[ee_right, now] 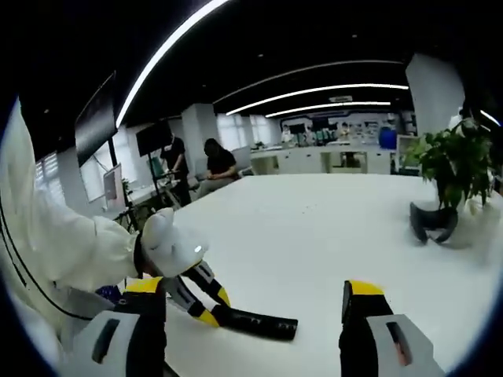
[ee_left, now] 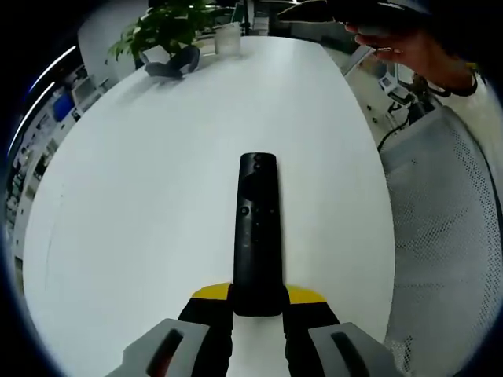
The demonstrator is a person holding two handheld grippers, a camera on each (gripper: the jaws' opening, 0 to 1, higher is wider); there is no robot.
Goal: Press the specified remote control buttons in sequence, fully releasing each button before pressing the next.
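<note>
Quantities: one remote control [ee_left: 257, 232] between the fingers; one potted plant [ee_left: 167, 35] and one cup [ee_left: 227, 38] beyond them; one counter [ee_left: 141, 181].

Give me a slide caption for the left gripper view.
Left tongs clamp the near end of a black remote lying lengthwise on a white table.

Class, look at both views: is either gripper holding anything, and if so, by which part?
The left gripper holds the black remote control by its near end. The right gripper is open and holds nothing.
</note>
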